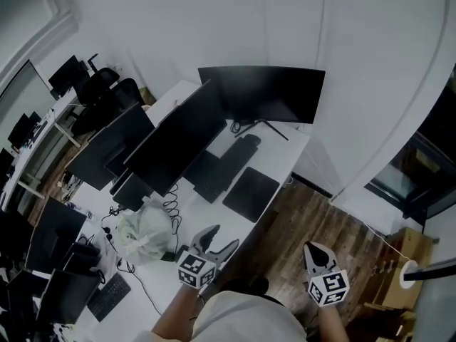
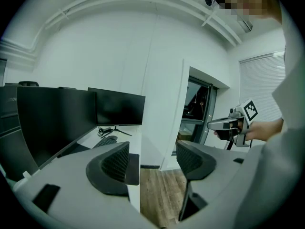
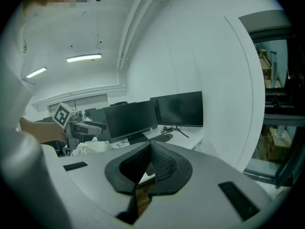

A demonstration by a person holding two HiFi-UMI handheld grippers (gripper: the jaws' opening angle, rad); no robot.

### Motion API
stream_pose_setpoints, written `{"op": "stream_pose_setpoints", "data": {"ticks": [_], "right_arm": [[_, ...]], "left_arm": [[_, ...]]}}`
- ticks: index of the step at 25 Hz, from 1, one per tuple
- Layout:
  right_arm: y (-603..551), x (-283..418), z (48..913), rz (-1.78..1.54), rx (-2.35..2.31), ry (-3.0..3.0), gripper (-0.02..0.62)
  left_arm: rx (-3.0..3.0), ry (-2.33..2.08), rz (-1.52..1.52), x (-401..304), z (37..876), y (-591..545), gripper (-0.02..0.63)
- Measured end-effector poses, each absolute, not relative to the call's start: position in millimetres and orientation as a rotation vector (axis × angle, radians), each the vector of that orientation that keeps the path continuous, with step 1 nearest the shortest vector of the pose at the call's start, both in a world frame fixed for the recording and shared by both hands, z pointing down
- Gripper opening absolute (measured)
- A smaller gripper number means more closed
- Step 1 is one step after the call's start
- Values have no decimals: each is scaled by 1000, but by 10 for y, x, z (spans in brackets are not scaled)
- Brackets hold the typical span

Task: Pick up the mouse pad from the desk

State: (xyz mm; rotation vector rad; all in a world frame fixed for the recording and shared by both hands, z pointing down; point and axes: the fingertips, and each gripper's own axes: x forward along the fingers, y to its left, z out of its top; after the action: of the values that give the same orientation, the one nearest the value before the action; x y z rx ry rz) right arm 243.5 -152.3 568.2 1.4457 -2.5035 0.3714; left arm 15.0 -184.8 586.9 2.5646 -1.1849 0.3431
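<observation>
white-walled office, wood floor, white desk with dark monitors. the only markings we can see are the black-and-white square codes on the gripper cubes; no print is legible. mouse pad lies flat at the desk's near edge, just right of the keyboard, well ahead of both grippers. left gripper jaws apart, nothing gripped. right gripper jaws pressed together, empty. we can't pick out the pad in either gripper view.
</observation>
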Motion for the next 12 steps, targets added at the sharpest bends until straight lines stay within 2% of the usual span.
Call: {"op": "stream_pose_setpoints", "data": {"ticks": [12], "right_arm": [[-2129, 2418, 5925, 446, 1397, -2453, 12]], "left_arm": [[2520, -1170, 443, 219, 6282, -2540, 344]]}}
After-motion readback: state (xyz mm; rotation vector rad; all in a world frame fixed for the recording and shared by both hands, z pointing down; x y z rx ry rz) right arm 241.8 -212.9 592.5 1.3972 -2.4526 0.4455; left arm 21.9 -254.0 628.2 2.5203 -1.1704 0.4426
